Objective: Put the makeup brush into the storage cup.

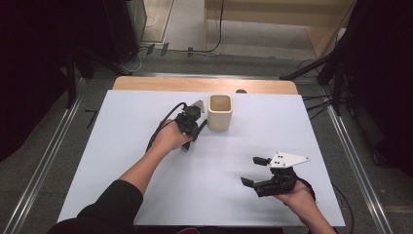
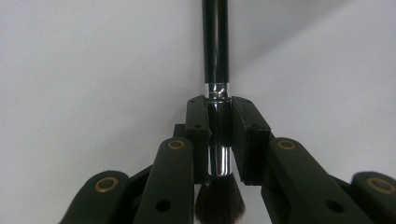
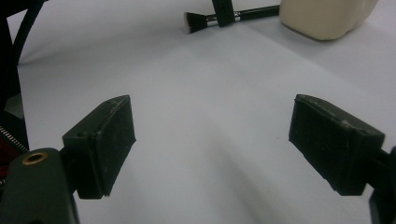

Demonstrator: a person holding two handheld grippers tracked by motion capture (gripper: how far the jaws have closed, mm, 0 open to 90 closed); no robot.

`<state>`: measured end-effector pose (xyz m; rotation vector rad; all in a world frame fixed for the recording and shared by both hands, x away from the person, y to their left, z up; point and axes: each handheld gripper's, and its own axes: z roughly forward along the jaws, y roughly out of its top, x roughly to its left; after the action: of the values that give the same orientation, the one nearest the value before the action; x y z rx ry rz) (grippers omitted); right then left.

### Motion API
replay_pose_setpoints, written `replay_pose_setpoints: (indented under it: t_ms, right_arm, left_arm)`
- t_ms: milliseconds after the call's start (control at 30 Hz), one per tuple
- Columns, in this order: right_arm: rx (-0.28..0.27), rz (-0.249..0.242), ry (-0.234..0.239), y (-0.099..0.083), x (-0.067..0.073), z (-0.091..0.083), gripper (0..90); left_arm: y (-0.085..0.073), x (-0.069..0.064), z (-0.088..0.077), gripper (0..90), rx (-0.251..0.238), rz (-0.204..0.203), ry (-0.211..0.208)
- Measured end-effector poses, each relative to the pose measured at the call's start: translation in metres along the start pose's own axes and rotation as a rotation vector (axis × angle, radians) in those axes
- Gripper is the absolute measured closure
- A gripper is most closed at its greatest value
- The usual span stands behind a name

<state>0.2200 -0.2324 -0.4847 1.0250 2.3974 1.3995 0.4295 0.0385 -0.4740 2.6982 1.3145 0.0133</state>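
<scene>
The left gripper [image 2: 219,135] is clamped on the brush [image 2: 216,56] at its metal collar, just left of the cup [image 1: 219,112]; bristles seem partly cut off. The right gripper [image 3: 212,149] stands wide, holding nothing.

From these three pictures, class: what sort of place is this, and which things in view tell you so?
Probably a lab or recording workspace, not a home. A white table stands on a metal-railed frame, cables trail across the grey floor, and a left gripper clamps a brush beside a cream cup.
</scene>
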Motion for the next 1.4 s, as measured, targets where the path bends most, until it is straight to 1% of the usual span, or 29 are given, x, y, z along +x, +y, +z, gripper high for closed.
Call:
replay_pose_setpoints:
  t_ms: [33,100,167,200,433,500,633,700,733,900,967,1100,1167,1200,1267,1400]
  right_arm:
    - [0.001,-0.001,0.001,0.0,0.0,0.0,15.3]
    - [0.0,-0.001,0.0,0.0,0.0,0.0,15.2]
    - [0.001,0.002,-0.001,0.0,0.0,0.0,15.2]
    - [0.001,0.002,-0.002,0.0,0.0,0.0,15.2]
    - [0.003,0.0,-0.001,0.0,0.0,0.0,15.2]
    - [0.001,0.003,-0.002,0.0,0.0,0.0,15.3]
    - [-0.001,0.004,0.0,0.0,-0.001,0.0,15.2]
    - [-0.004,0.009,0.001,0.0,-0.001,0.001,15.2]
    - [-0.004,0.014,0.003,0.0,-0.001,0.001,15.2]
    - [-0.002,0.018,0.004,0.0,-0.001,0.001,15.2]
    - [0.006,0.019,0.006,-0.001,-0.001,0.001,15.2]
    - [-0.003,0.019,0.012,-0.001,-0.001,0.001,15.1]
    - [-0.008,0.018,0.016,-0.001,0.0,0.001,14.6]
    - [-0.011,0.026,0.016,0.0,0.0,0.002,14.4]
    - [-0.012,0.043,0.019,0.0,-0.001,0.002,14.4]
    - [-0.016,0.039,0.02,0.0,-0.001,0.002,14.4]
  left_arm:
    - [0.0,0.0,0.0,79.0,-0.005,0.006,0.011]
    - [-0.001,0.001,-0.002,79.0,-0.019,0.006,0.018]
    - [-0.001,0.003,-0.005,79.0,-0.036,-0.002,0.012]
    - [-0.002,0.004,-0.006,79.1,-0.038,0.002,0.012]
    - [-0.006,0.011,-0.019,79.1,-0.072,-0.005,-0.012]
    - [-0.008,0.012,-0.023,79.1,-0.087,-0.005,-0.015]
    - [-0.013,0.017,-0.033,79.1,-0.109,-0.006,-0.037]
    - [-0.016,0.019,-0.036,79.1,-0.117,-0.002,-0.04]
    - [-0.018,0.019,-0.039,79.0,-0.132,-0.001,-0.035]
    - [-0.029,0.022,-0.047,79.1,-0.157,0.006,-0.069]
    - [-0.034,0.024,-0.05,79.0,-0.157,0.013,-0.081]
    - [-0.044,0.026,-0.056,79.0,-0.157,0.024,-0.114]
    - [-0.049,0.027,-0.061,79.0,-0.177,0.028,-0.115]
    - [-0.052,0.027,-0.063,79.0,-0.19,0.025,-0.127]
    - [-0.056,0.029,-0.068,79.0,-0.199,0.028,-0.147]
    - [-0.063,0.029,-0.074,79.0,-0.221,0.037,-0.176]
